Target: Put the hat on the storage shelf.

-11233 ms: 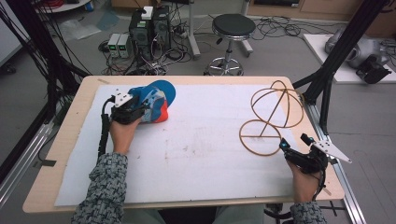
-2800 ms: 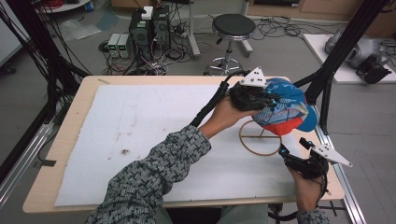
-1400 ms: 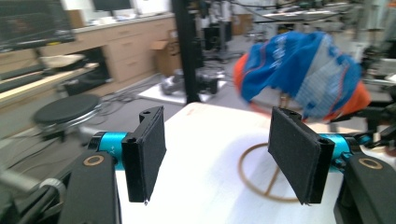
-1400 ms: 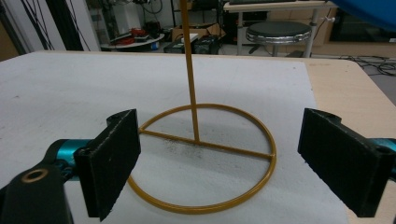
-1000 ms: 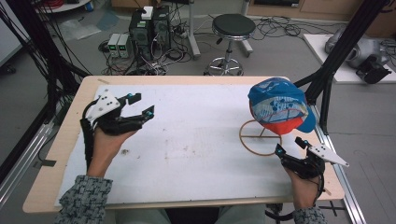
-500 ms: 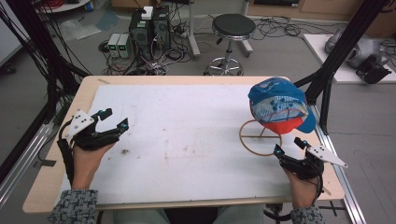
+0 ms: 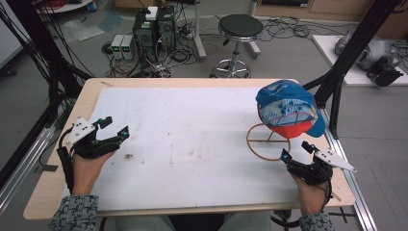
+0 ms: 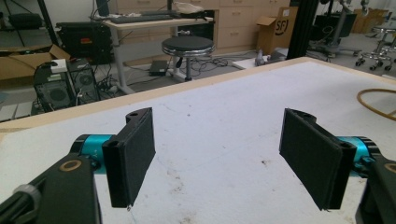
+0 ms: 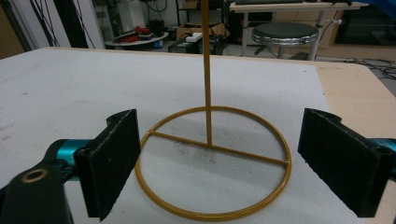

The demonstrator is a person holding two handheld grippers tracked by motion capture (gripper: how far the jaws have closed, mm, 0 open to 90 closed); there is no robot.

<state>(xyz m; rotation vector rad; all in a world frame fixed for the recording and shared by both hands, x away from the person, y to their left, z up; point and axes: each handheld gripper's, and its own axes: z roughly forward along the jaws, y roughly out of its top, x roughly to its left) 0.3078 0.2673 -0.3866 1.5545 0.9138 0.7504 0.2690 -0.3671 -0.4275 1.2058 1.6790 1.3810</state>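
Observation:
A blue cap (image 7: 286, 109) with a red-orange underside and printed pattern sits on top of a gold wire stand (image 7: 268, 142) at the table's right side. The stand's ring base (image 9: 213, 161) and upright post lie just ahead of my right gripper (image 7: 294, 150), which rests open near the front right edge with nothing between its jaws. My left gripper (image 7: 111, 128) is at the front left of the table, open and empty, with its jaws (image 8: 224, 158) spread wide over the white mat.
A white mat (image 7: 192, 139) with small dirt specks covers the wooden table (image 7: 91, 91). Behind the table stand a black stool (image 7: 240, 29), computer towers (image 7: 154, 24) and cables on the floor. Black frame posts (image 7: 346, 53) rise at the right.
The left hand carried the cap across to the stand, left it there, then drew back to the front left. In the last half second it shifted slightly; the right gripper stayed put.

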